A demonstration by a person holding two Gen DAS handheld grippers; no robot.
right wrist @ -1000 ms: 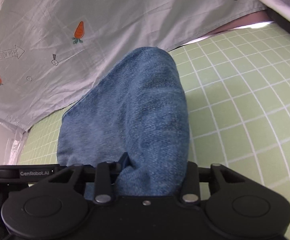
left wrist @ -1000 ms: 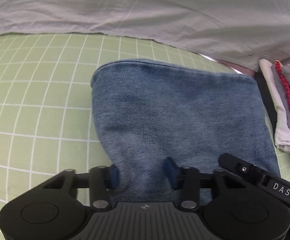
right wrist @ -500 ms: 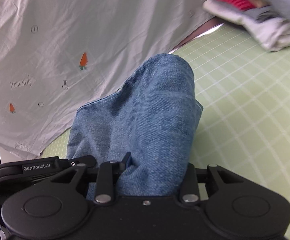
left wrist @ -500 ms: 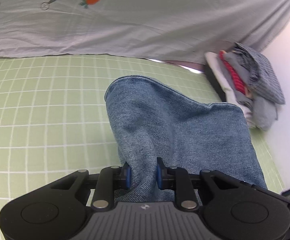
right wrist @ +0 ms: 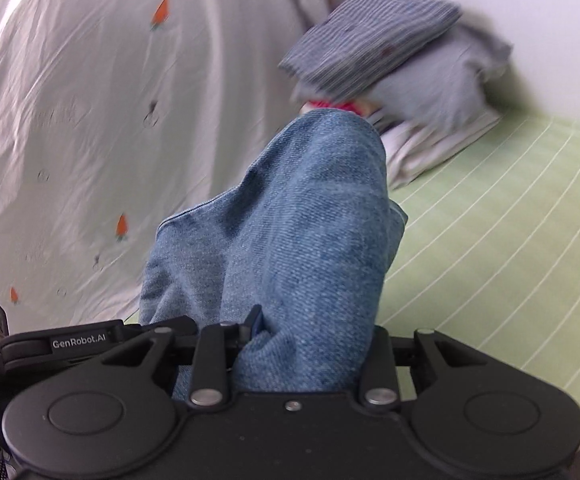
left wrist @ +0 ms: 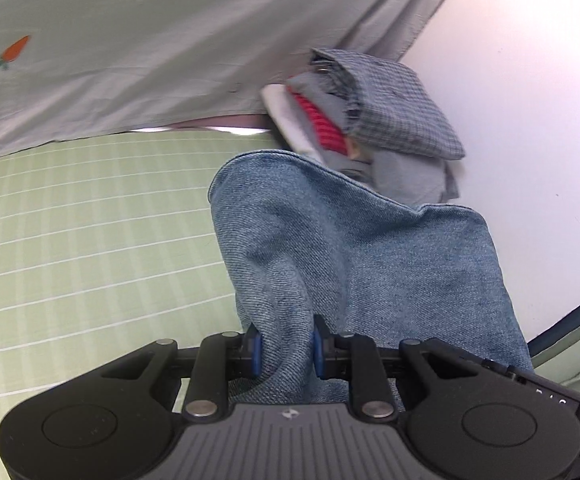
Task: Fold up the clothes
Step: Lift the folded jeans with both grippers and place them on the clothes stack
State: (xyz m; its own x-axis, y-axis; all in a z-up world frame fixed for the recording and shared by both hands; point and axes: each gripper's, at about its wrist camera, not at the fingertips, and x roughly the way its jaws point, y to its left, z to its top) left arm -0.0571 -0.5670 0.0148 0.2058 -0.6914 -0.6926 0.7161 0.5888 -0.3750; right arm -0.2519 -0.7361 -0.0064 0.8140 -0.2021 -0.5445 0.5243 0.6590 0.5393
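Observation:
A folded blue denim garment (left wrist: 329,240) hangs lifted off the green checked sheet (left wrist: 90,240). My left gripper (left wrist: 286,350) is shut on its near edge, the cloth bunched between the blue pads. My right gripper (right wrist: 305,340) is shut on the same denim garment (right wrist: 309,220), which bulges over the jaws and hides the right finger. The denim's far end is in front of a stack of folded clothes (left wrist: 369,116), also seen in the right wrist view (right wrist: 389,68).
A grey sheet with carrot prints (left wrist: 110,40) hangs behind the bed, also in the right wrist view (right wrist: 110,100). A white wall (left wrist: 529,100) stands at the right behind the stack. The green sheet (right wrist: 489,220) spreads to the right.
Both grippers have lifted the denim off the bed and carried it right toward the stack of folded clothes. The left jaws closed on the cloth a second ago.

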